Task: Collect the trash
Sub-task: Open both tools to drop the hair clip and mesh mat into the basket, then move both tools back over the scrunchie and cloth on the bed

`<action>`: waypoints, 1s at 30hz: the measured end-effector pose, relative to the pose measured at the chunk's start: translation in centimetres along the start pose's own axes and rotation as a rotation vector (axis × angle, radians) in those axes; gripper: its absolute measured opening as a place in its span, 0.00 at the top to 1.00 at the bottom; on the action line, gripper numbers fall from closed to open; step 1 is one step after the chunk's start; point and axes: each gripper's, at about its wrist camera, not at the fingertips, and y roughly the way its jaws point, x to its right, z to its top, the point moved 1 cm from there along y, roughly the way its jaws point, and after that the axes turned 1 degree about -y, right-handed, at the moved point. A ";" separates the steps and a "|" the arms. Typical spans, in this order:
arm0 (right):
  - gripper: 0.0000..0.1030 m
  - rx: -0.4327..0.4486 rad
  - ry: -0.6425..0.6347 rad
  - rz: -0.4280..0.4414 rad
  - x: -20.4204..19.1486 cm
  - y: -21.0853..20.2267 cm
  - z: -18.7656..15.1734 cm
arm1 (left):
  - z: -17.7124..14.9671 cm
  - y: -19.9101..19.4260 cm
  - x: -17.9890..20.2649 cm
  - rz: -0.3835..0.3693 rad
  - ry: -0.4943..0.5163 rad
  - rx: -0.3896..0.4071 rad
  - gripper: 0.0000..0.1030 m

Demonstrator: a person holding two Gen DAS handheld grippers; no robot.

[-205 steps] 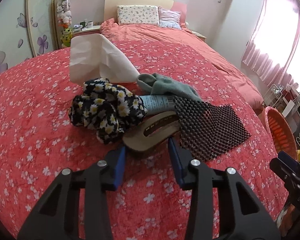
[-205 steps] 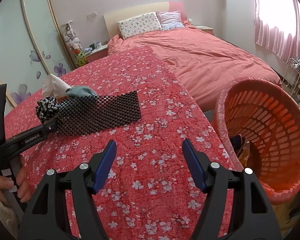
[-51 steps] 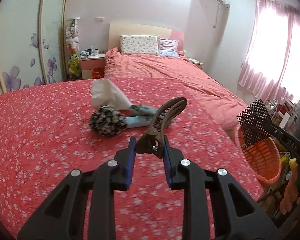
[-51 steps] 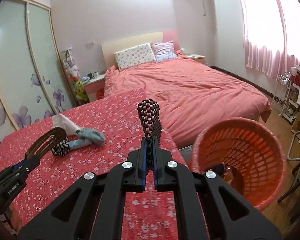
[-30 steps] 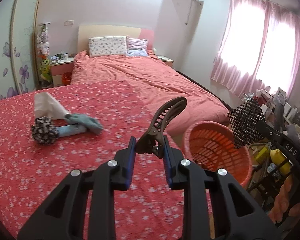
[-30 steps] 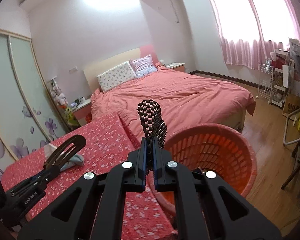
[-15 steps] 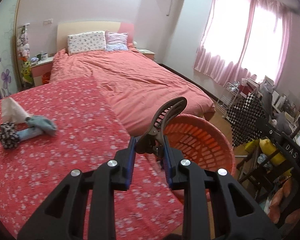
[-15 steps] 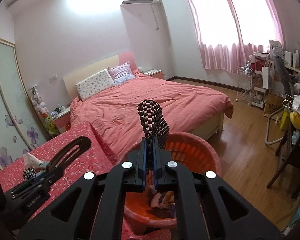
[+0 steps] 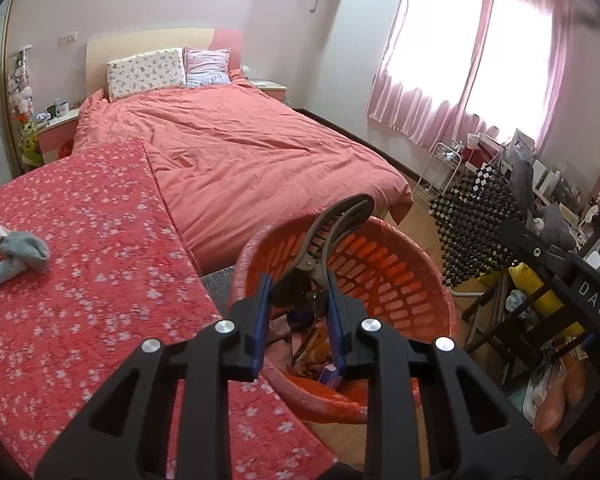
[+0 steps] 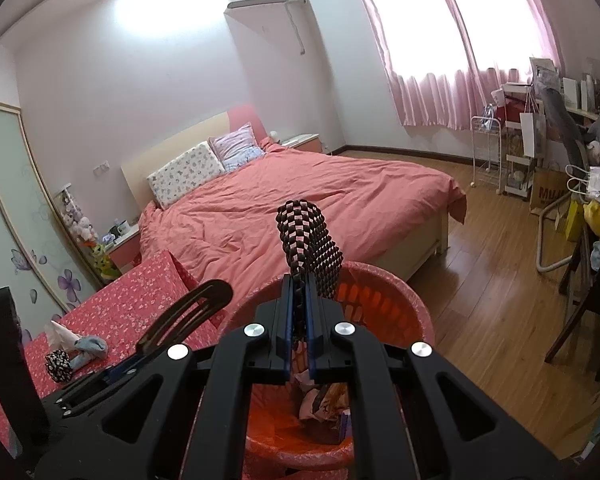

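Note:
My left gripper (image 9: 296,312) is shut on a brown hair claw clip (image 9: 332,232) and holds it above the orange trash basket (image 9: 420,276). My right gripper (image 10: 298,332) is shut on a black mesh mat (image 10: 306,240), also over the basket (image 10: 400,292), which holds mixed trash. The mat shows in the left wrist view (image 9: 472,224) to the right of the basket. The clip shows in the right wrist view (image 10: 188,312). A tissue (image 10: 60,334), a grey sock (image 10: 90,346) and a floral scrunchie (image 10: 58,364) lie on the red flowered cover (image 9: 80,260).
A bed with a salmon duvet (image 9: 260,148) lies behind the basket. A chair and cluttered shelves (image 10: 580,208) stand at the right on the wood floor (image 10: 500,280). A white wire rack (image 10: 486,152) stands by the pink curtains.
Both grippers carried their items from the cover to the right, to above the basket. The items left on the cover now lie far left. Both jaws stay shut.

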 end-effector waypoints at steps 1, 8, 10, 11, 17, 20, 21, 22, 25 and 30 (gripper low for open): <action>0.95 -0.003 0.002 0.001 0.2 0.0 0.0 | 0.0 0.3 0.1 -0.001 0.000 -0.004 0.75; 0.94 -0.031 0.024 0.015 0.8 0.9 -0.1 | -0.4 3.1 0.3 -0.019 0.003 -0.063 0.75; 0.94 -0.060 0.030 0.028 1.0 1.7 -0.2 | -0.5 3.7 -0.2 -0.018 -0.006 -0.077 0.69; 0.92 -0.079 0.040 0.033 1.1 2.1 -0.3 | -0.5 3.9 -0.5 -0.014 -0.011 -0.082 0.62; 0.69 -0.135 0.056 0.019 1.5 3.0 -1.3 | -0.6 3.4 -2.8 0.036 -0.037 -0.074 0.55; 0.60 -0.123 0.034 0.001 1.0 2.3 -1.5 | -0.6 1.9 -4.2 0.067 -0.031 -0.048 0.51; 0.60 -0.119 0.026 -0.007 0.8 2.1 -1.4 | -0.6 1.5 -4.5 0.076 -0.027 -0.040 0.50; 0.60 -0.115 0.020 -0.013 0.6 1.9 -1.3 | -0.6 1.1 -4.9 0.088 -0.023 -0.033 0.48; 0.60 -0.101 -0.003 -0.028 -0.2 1.3 -1.0 | -0.8 -0.8 -6.7 0.136 -0.008 -0.006 0.44; 0.60 -0.094 -0.053 -0.031 -2.0 1.2 -0.7 | -1.0 -3.4 -9.9 0.210 -0.018 0.013 0.40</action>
